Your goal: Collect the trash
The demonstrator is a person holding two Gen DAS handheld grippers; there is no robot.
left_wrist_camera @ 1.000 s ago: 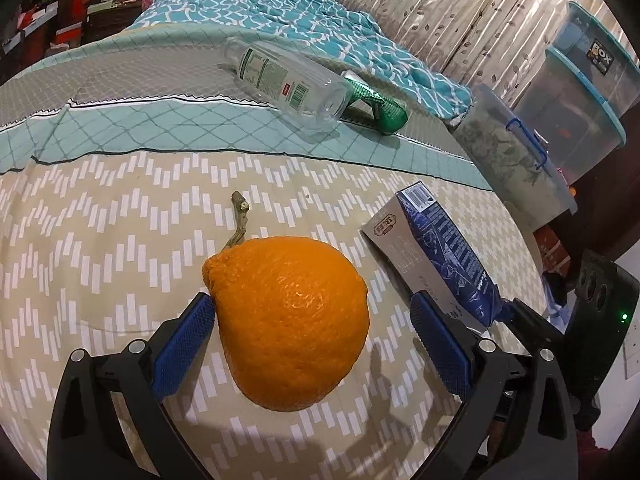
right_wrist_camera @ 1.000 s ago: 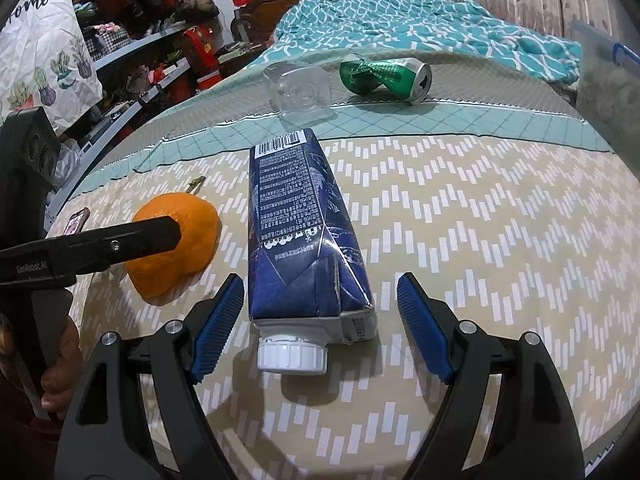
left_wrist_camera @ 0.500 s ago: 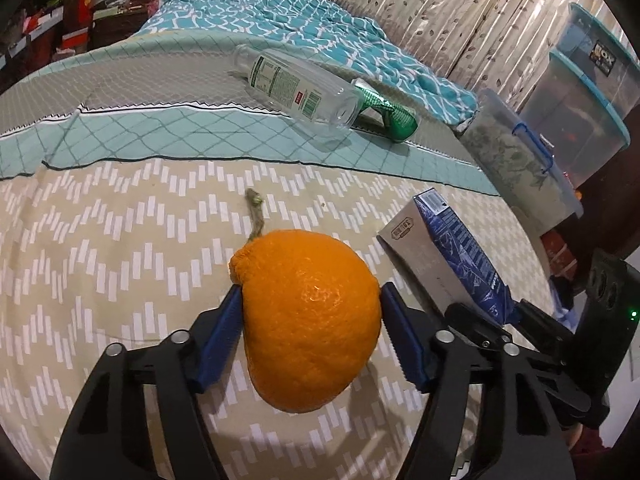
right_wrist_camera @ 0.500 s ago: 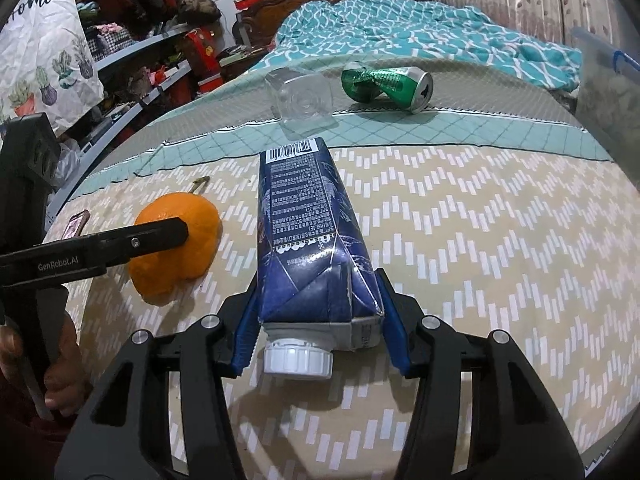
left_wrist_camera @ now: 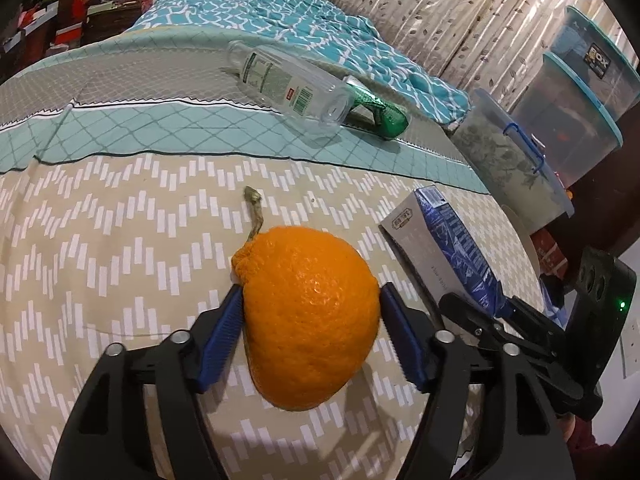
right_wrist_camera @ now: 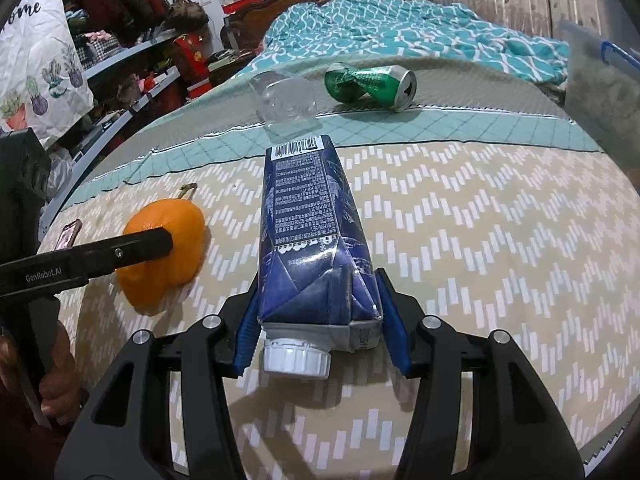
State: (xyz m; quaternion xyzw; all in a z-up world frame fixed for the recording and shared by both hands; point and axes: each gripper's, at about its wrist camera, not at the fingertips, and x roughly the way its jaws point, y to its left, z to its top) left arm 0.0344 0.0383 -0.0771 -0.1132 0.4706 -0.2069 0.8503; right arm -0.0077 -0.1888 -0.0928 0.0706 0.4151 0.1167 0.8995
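My left gripper (left_wrist_camera: 310,336) is shut on an orange with a dry stem (left_wrist_camera: 308,332), its blue pads pressed on both sides. The orange also shows in the right wrist view (right_wrist_camera: 168,248) with a left finger (right_wrist_camera: 132,250) across it. My right gripper (right_wrist_camera: 316,320) is shut on the cap end of a dark blue carton (right_wrist_camera: 312,232) that lies on the bed cover; the carton also shows in the left wrist view (left_wrist_camera: 452,256). A clear plastic bottle (left_wrist_camera: 288,80) and a crushed green can (right_wrist_camera: 368,84) lie farther back.
The bed cover (right_wrist_camera: 480,240) has a beige zigzag pattern, with a teal blanket (right_wrist_camera: 400,28) behind. Plastic storage boxes (left_wrist_camera: 560,128) stand past the bed's right edge. Shelves with clutter (right_wrist_camera: 132,64) stand to the left. A phone (right_wrist_camera: 68,234) lies near the left edge.
Both grippers went from open to shut: the left closed on the orange, the right closed on the carton. Both objects now appear slightly raised and closer.
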